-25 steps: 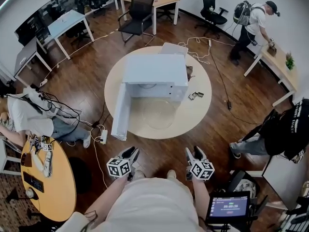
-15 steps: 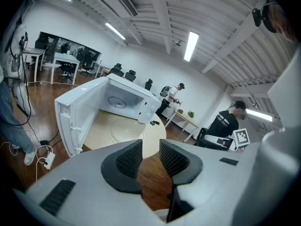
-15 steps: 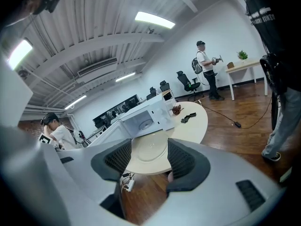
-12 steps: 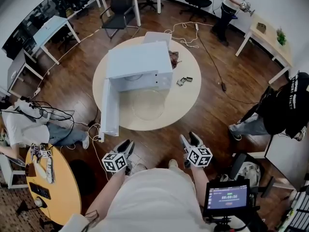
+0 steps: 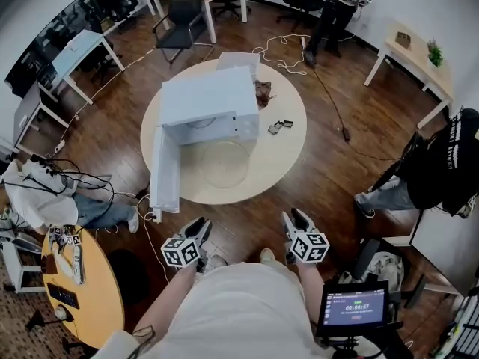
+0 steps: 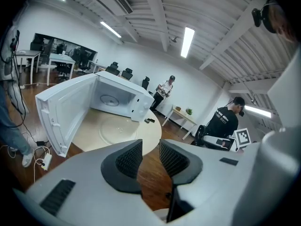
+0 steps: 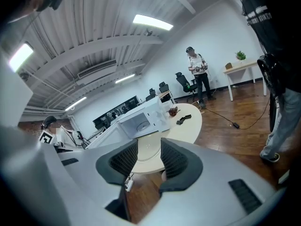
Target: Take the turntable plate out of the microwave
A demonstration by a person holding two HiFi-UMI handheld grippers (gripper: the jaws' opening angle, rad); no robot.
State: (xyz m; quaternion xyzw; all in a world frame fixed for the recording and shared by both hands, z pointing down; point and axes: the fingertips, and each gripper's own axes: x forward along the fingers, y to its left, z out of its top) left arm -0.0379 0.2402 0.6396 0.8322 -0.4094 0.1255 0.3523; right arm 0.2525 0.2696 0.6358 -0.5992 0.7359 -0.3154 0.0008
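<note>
Turntable plate (image 5: 222, 163) lies on bench (image 5: 283, 159) outside microwave (image 5: 206, 102), well apart from both grippers. Left gripper (image 5: 202, 223) is part-open and empty. Right gripper (image 5: 292, 215) has just been narrowing, also empty.

Seeing clear, smooth glass in the turntable plate (image 5: 224, 164), shining faintly on the matt, pale top of the round table (image 5: 283, 152). Noting a smooth white casing on the microwave (image 5: 203, 99), glossy dark wood in the floor (image 5: 337, 178), and matt grey plastic on the left gripper (image 6: 150, 147), with black ribbed pads (image 6: 128, 160).
</note>
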